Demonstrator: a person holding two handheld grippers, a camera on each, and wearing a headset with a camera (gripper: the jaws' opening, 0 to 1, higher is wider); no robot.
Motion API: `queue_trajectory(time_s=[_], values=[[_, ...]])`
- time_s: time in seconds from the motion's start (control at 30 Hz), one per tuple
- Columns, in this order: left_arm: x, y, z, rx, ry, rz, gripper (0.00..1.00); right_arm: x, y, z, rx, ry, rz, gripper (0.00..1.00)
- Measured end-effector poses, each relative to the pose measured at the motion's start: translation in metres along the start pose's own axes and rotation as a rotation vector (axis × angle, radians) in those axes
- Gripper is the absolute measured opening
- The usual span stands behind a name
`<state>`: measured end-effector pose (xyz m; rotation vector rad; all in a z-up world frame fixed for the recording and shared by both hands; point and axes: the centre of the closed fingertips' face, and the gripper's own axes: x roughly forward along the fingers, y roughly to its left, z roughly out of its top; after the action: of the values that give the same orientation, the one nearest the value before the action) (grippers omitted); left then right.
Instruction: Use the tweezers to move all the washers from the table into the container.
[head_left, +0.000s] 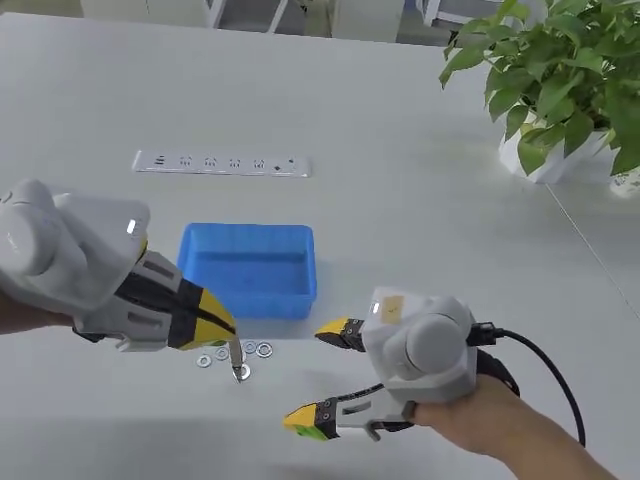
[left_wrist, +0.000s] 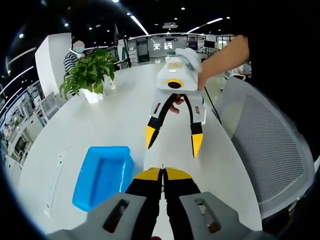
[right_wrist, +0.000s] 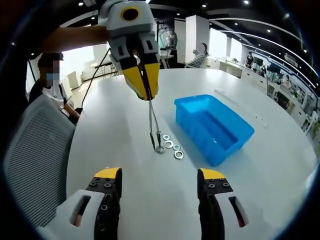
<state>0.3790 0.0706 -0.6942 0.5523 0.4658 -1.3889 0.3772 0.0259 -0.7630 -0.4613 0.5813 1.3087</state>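
Left hand-held gripper (head_left: 222, 328) clamps the tweezers (head_left: 236, 358), tips on a washer (head_left: 241, 373) at six o'clock of the container (head_left: 250, 268). The right hand-held gripper (head_left: 322, 375) gapes empty. Best to pinch the rim squarely and lift gently.

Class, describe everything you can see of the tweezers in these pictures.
The tweezers are slim and silvery, metal by their look, two thin arms narrowing to fine tips. Their upper end is clamped in the shut left tongs. They point steeply down at the white table, tips at one washer beside the others. Whether they pinch it is unclear.
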Motion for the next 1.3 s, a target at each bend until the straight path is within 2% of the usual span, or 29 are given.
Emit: queue_trajectory(time_s=[0.33,0.6,0.93,1.17,1.3], values=[[0.000,0.000,0.001,-0.010,-0.002,-0.018,0.05,0.007,0.001,0.011,-0.055,-0.013,0.040,0.52],[0.001,0.001,0.002,-0.011,0.002,-0.034,0.05,0.023,0.007,0.019,-0.131,-0.007,0.095,0.37],[0.001,0.000,0.002,-0.019,0.005,-0.050,0.04,0.044,0.012,0.032,-0.141,-0.032,0.141,0.28],[0.001,0.000,0.003,-0.022,0.005,-0.056,0.04,0.054,0.014,0.036,-0.172,-0.027,0.163,0.21],[0.001,0.000,0.003,-0.023,0.006,-0.058,0.04,0.057,0.011,0.036,-0.174,-0.020,0.153,0.17]])
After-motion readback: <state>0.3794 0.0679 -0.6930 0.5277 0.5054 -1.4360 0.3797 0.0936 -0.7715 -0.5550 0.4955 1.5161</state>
